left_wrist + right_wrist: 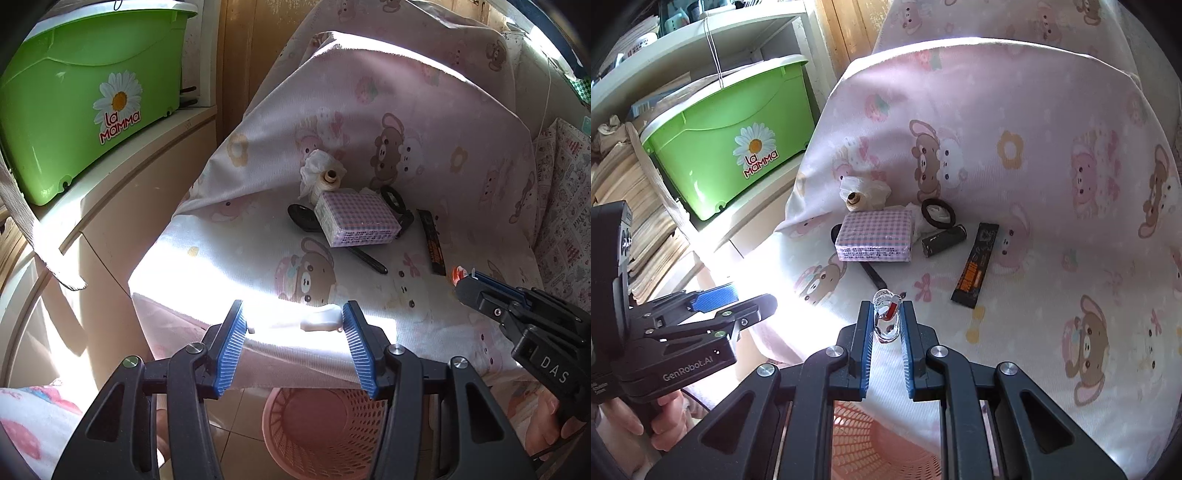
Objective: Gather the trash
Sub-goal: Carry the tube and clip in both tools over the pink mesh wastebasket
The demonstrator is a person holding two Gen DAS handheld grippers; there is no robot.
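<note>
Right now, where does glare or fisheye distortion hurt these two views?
Left wrist view: a sunlit band blows out the cloth edge, nearly swallowing the white scrap between the left tool fingers. Right wrist view: the same glare whitens the cloth left of the right tool, yet its clear wrapper stays readable. Both views bend the green bin and darken at the corners.

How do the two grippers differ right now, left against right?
The left gripper stands open, while the right gripper is shut on a small clear wrapper with a red patch. The left one has only a white scrap between its pads, not visibly pinched; the right one's pads press its load. Both have blue ribbed pads, point down at the cartoon-print cloth, and hang above the pink basket.
</note>
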